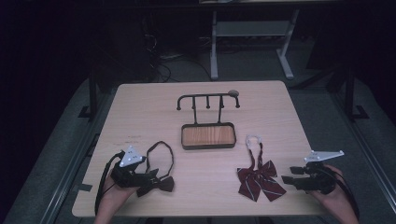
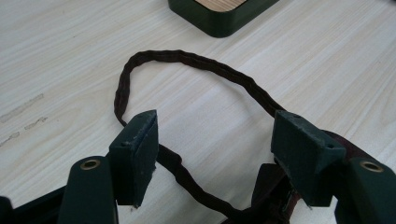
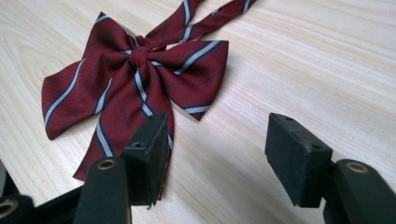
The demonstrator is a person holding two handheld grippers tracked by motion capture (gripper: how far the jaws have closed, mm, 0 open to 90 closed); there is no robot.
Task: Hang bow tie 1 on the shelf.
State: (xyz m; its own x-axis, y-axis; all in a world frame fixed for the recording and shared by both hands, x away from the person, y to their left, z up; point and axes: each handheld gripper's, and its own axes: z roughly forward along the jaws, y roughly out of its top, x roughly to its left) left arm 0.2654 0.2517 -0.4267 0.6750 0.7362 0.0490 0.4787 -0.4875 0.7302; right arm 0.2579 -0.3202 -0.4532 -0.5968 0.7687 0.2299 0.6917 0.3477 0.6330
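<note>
A dark brown bow tie [image 1: 161, 183] with a looped neck strap [image 1: 161, 149] lies at the table's front left. My left gripper [image 1: 152, 175] hovers over it, jaws wide apart, with the strap [image 2: 187, 63] and part of the bow [image 2: 271, 186] lying on the table beneath the gap [image 2: 215, 154]. Nothing is pinched. A red striped bow tie [image 1: 258, 179] lies at the front right. My right gripper [image 1: 292, 175] stands open just right of it, and the striped bow [image 3: 135, 74] spreads ahead of the jaws [image 3: 219, 154], its tail passing under the left pad.
A dark stand with a wooden tray base [image 1: 208, 136] and a hook rail [image 1: 208, 98] sits at the table's centre. The striped tie's white clasp loop [image 1: 253, 140] lies beside the tray. The table edge [image 1: 196, 215] runs close in front of both hands.
</note>
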